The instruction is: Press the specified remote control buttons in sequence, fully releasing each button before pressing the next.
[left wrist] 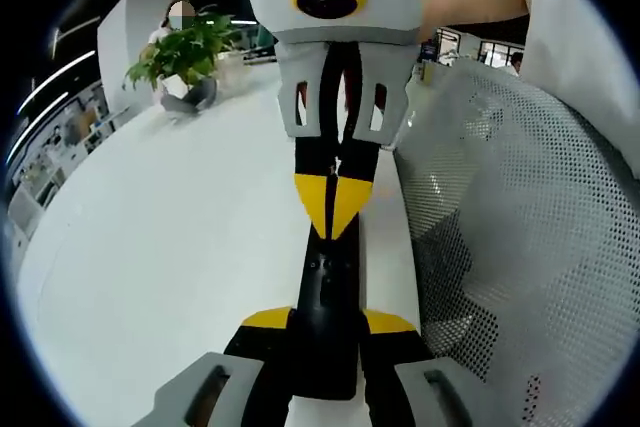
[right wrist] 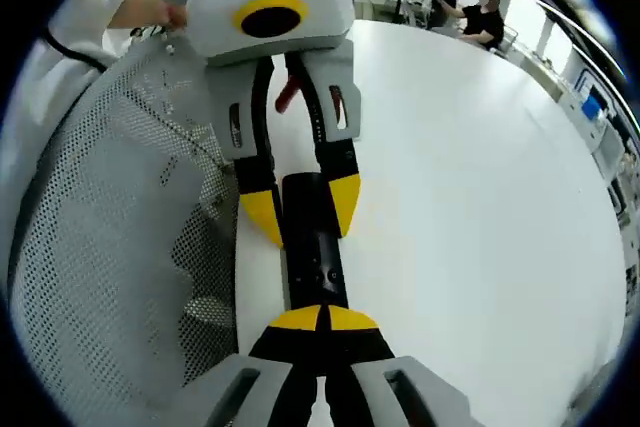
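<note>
The slim black plastic remote control [left wrist: 330,317] is held lying lengthwise on the white bench [left wrist: 160,247], just beside a white perforated mesh chair back [left wrist: 520,207]. It is pinched at its near end by the left tongs [left wrist: 328,325], yellow tips spread around its sides. The right tongs [right wrist: 322,319] are pressed together, tips touching, and set down on the remote's button face. A press step is judged to be in hand; a full lift-off is called for next, then a shift to the next button. A green potted plant [left wrist: 185,57] is seen far off.
</note>
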